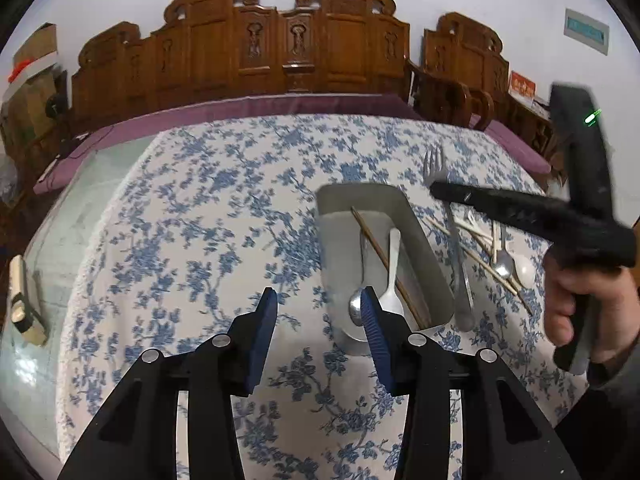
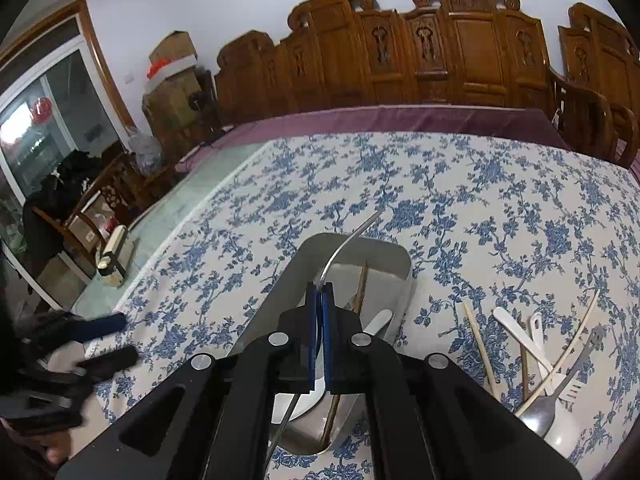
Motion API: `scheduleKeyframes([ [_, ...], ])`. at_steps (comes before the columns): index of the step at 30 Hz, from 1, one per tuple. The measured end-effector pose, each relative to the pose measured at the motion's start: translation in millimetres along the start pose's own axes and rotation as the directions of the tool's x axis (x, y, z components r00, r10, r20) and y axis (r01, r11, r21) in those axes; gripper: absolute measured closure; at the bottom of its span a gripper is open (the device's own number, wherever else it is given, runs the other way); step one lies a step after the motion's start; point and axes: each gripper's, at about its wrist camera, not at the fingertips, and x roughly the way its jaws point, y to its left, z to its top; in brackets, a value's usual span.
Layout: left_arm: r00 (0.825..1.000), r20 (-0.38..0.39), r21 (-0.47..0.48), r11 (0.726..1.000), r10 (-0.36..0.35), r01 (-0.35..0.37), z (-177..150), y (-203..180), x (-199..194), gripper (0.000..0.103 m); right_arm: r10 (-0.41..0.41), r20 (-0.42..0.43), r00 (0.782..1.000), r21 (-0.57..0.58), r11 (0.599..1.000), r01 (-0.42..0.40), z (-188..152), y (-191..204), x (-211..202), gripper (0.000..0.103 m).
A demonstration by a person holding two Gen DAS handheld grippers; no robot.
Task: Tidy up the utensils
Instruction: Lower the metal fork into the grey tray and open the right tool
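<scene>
Inside the metal tray: spoon, probably one chopstick.

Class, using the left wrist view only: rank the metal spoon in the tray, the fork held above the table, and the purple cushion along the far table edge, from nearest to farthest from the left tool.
1. Metal spoon: in the tray, bowl end right beside the left tool's right finger.
2. Fork: farther right, beyond the tray.
3. Purple cushion: along the far edge.
</scene>
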Motion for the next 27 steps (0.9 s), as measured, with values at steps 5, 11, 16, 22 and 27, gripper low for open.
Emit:
scheduleKeyframes([
  [5, 1.0, 0.03, -0.007, 1.0, 0.005, -0.005, 5, 11, -20, 0.058, -0.029, -0.026, 0.999, -0.024, 0.999, 0.029, 6, 5, 19, 0.1],
  [11, 0.999, 0.045, 0.017, 1.0, 0.013, -0.014, 5, 6, -31, 0.055, -0.07, -0.078, 0.995, -0.059, 0.996, 0.065, 9, 8, 47, 0.1],
  [16, 0.999, 0.045, 0.018, 1.0, -0.009, 0.008, 5, 2, -28, 0.054, -0.079, -0.133, 0.988, -0.083, 0.994, 0.068, 2, 9, 71, 0.1],
  [22, 0.999, 0.034, 0.014, 1.0, -0.012, 0.012, 10, 3, -17, 0.053, -0.024, -0.183, 0.983, -0.059, 0.998, 0.014, 2, 8, 85, 0.096],
  [27, 0.999, 0.029, 0.01, 1.0, -0.017, 0.017, 17, 0, -7, 0.053, 0.02, -0.182, 0.983, -0.045, 0.999, -0.028, 0, 1, 72, 0.095],
])
